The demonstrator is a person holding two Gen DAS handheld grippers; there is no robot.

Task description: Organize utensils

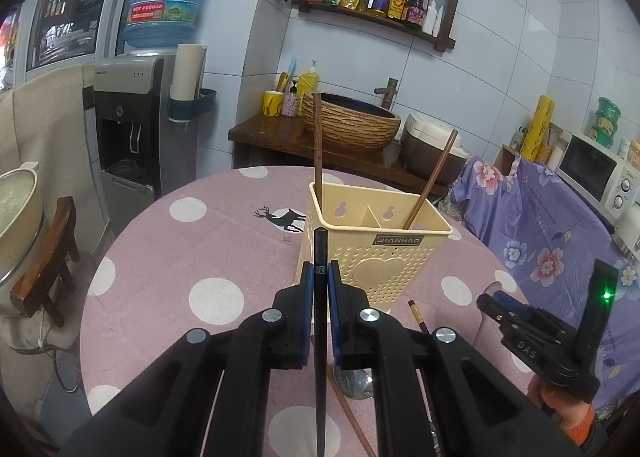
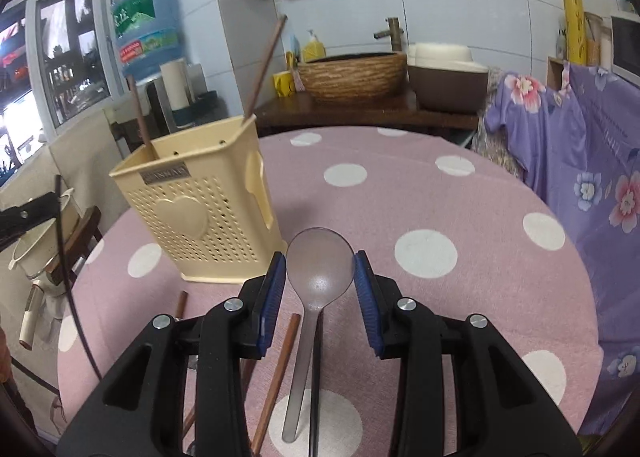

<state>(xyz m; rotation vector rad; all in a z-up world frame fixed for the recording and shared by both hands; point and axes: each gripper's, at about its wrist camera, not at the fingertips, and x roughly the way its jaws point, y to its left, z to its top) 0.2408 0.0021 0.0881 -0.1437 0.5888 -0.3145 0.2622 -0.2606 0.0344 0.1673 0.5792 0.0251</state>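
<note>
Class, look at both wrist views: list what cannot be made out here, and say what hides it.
- Holder interior: left wrist view, its walls hide the lower ends of both brown chopsticks.
- Dark chopstick in the left gripper: its lower end is cut off by the frame edge.
- Whether the right gripper pads actually press the spoon: right wrist view, unclear.

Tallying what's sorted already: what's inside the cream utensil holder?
Two brown chopsticks stand in the cream utensil holder, one on each side of its divider. Their lower ends and the holder's bottom are hidden by its walls.
</note>
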